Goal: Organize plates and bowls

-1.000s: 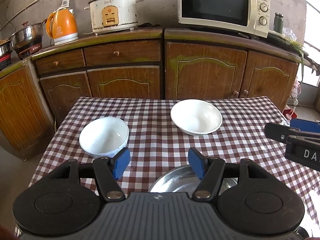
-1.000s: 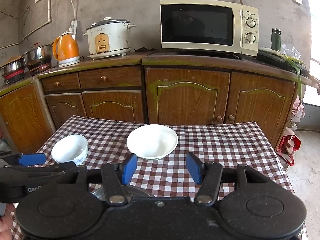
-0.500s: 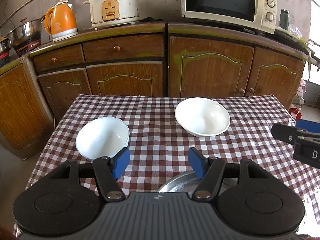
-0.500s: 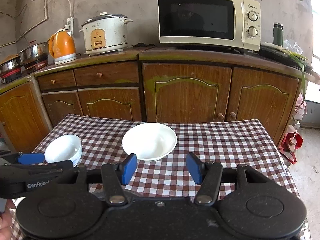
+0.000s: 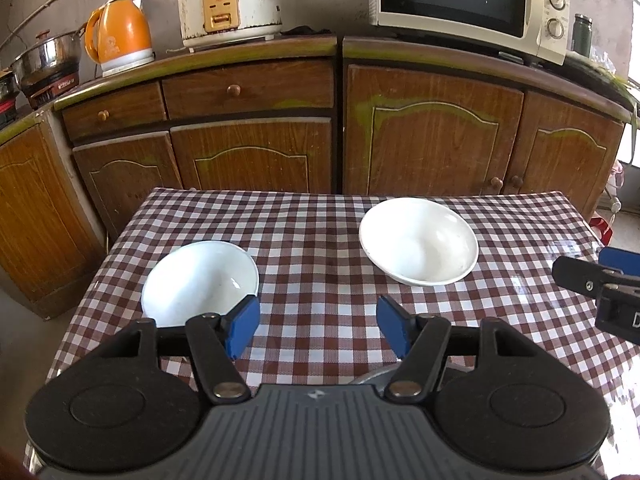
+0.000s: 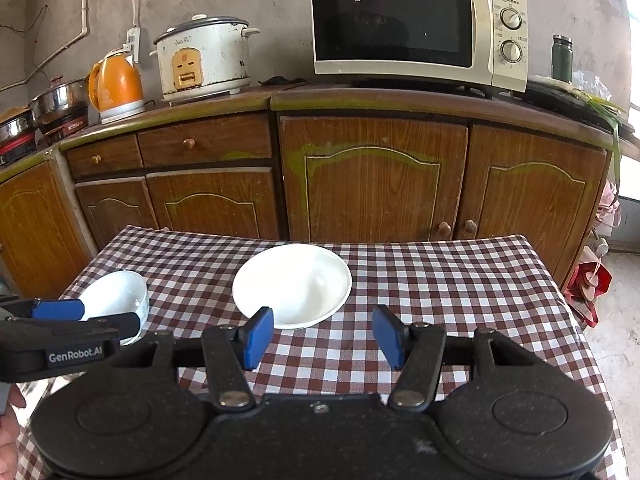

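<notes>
A small deep white bowl (image 5: 200, 276) sits left on the checked tablecloth (image 5: 312, 248), well apart from a wider, shallow white bowl (image 5: 418, 242). Left gripper (image 5: 318, 330) and right gripper (image 6: 322, 336) hover with jaws apart, empty.

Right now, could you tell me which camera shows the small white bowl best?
The left wrist view: the small white bowl shows nearly whole, only its near rim hidden. In the right wrist view, the left tool covers part of it.
</notes>
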Demonstrator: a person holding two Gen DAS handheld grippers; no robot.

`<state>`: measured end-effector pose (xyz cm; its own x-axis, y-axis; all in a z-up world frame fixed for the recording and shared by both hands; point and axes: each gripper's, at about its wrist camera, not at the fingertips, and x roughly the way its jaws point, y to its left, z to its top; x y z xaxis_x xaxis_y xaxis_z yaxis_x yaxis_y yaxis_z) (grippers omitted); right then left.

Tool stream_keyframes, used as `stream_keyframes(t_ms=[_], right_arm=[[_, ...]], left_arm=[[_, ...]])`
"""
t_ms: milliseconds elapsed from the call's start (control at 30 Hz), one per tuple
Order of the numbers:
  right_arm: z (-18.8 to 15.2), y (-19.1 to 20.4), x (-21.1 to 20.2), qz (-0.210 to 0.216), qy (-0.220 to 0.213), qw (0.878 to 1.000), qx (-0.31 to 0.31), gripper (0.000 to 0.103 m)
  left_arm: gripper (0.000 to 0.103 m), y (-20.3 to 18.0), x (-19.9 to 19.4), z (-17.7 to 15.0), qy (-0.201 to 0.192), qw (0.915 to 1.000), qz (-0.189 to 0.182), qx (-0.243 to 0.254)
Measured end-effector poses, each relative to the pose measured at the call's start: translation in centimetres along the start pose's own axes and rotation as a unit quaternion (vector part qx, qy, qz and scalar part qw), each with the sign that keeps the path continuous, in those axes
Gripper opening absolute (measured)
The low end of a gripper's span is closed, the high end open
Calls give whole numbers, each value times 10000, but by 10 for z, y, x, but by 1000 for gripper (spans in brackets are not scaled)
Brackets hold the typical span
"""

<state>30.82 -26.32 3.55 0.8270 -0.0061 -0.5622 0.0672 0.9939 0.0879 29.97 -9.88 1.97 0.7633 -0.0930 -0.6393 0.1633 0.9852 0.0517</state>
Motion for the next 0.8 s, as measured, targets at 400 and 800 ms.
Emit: stream_keyframes(t_ms=[400,800], right_arm=[[7,-1,23,53,82,9999,30,68],[14,-12,53,20,157,9998,75,68]], left_arm=[[66,2,22,5,123,9999,2,-35],[67,0,49,15,193,9998,4,-52]])
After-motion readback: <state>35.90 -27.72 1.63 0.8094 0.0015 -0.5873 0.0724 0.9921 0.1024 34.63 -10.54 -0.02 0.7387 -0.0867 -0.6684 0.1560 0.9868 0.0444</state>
